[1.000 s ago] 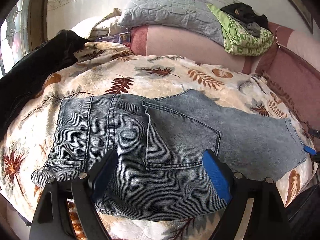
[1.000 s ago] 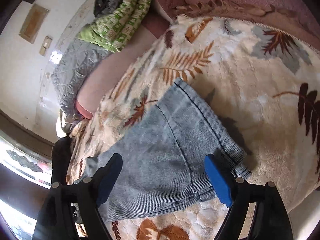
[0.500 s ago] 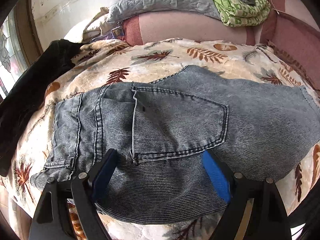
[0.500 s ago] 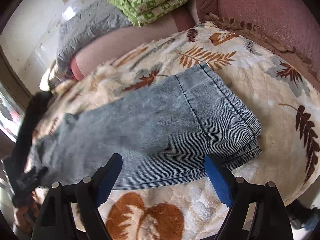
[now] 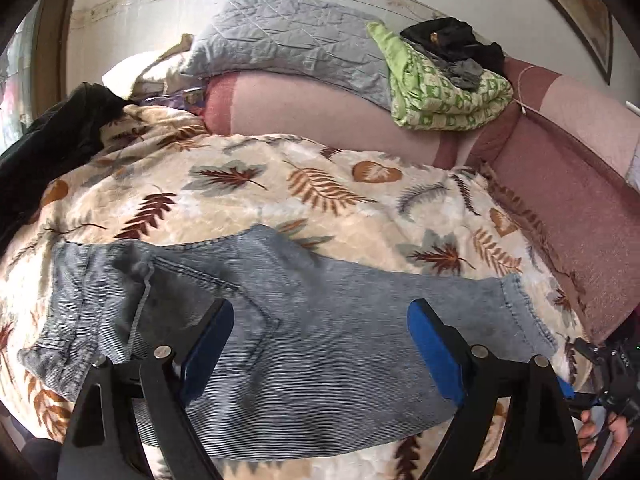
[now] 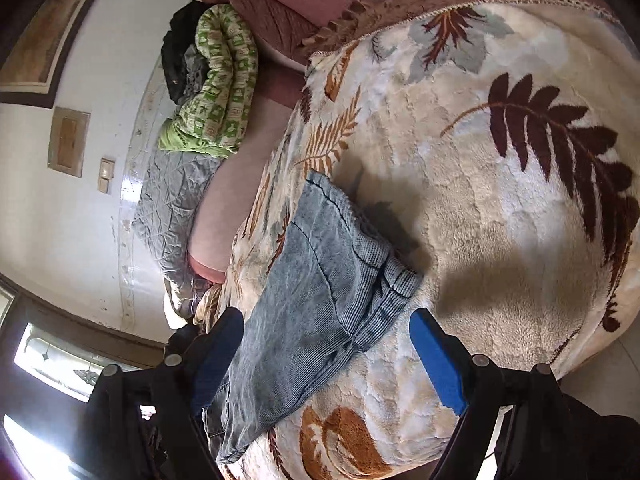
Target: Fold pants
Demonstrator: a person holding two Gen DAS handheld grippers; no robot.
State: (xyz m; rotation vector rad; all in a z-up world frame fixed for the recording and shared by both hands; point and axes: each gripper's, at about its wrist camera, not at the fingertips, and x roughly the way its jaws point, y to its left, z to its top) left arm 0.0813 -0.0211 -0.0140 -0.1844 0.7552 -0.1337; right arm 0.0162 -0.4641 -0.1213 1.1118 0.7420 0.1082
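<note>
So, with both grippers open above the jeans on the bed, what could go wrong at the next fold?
1. The plush leaf blanket is soft; a gripper closing on the jeans could pinch it too.
2. At the hem the layers lie bunched and uneven, so the right gripper may catch only one.
3. The jeans lie near the bed's front edge and could slide off when the left gripper pulls.

One pair of jeans (image 5: 304, 344), one leaf-print blanket (image 5: 320, 184), two tools (image 5: 320, 356).
</note>
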